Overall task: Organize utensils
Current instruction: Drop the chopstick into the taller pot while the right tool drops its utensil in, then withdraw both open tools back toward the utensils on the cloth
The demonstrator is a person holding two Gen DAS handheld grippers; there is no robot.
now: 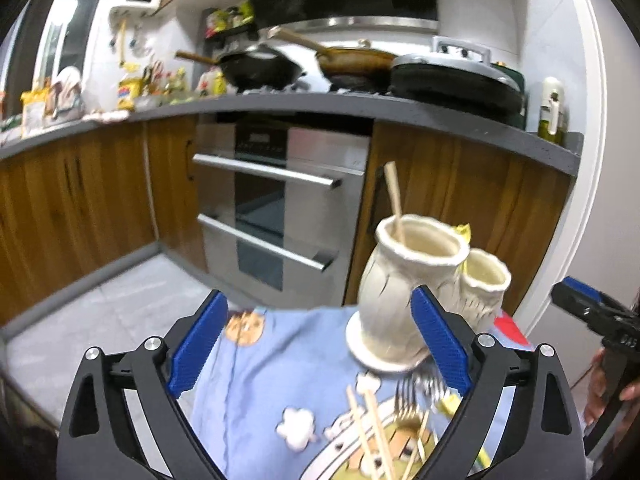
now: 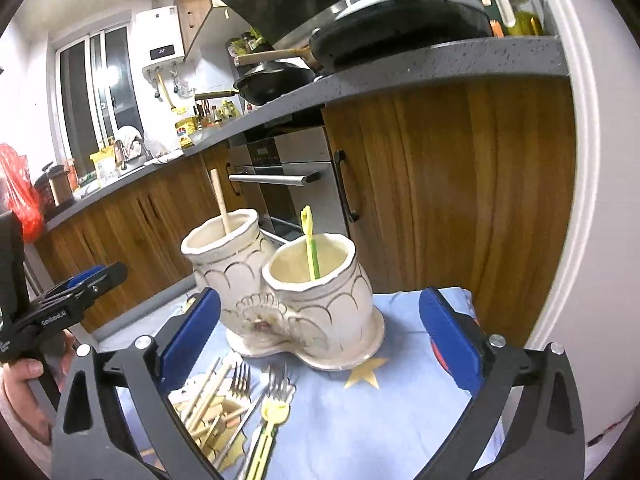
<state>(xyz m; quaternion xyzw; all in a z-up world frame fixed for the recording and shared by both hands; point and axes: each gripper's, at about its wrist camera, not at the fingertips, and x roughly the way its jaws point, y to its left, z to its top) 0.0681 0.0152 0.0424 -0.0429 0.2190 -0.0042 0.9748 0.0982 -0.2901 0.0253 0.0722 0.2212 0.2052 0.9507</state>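
A cream double ceramic utensil holder (image 1: 384,304) (image 2: 296,308) stands on a blue cartoon-print cloth (image 1: 272,368) (image 2: 392,424). One wooden chopstick (image 1: 394,200) (image 2: 220,200) leans in its taller pot, and a yellow-green plastic fork (image 2: 310,248) stands in the other. Loose chopsticks (image 1: 372,432) (image 2: 204,396), metal forks (image 1: 408,400) (image 2: 240,380) and a yellow fork (image 2: 272,420) lie on the cloth in front. My left gripper (image 1: 318,298) is open and empty, left of the holder. My right gripper (image 2: 320,294) is open and empty, with the holder just beyond its fingers.
The cloth's far edge drops to a grey tiled floor (image 1: 100,320). Behind stand wooden cabinets (image 2: 460,200), a steel oven (image 1: 276,208) and a grey counter (image 1: 360,104) with pans. A white door frame (image 2: 580,200) rises at the right. A hand (image 2: 24,376) holds the other gripper.
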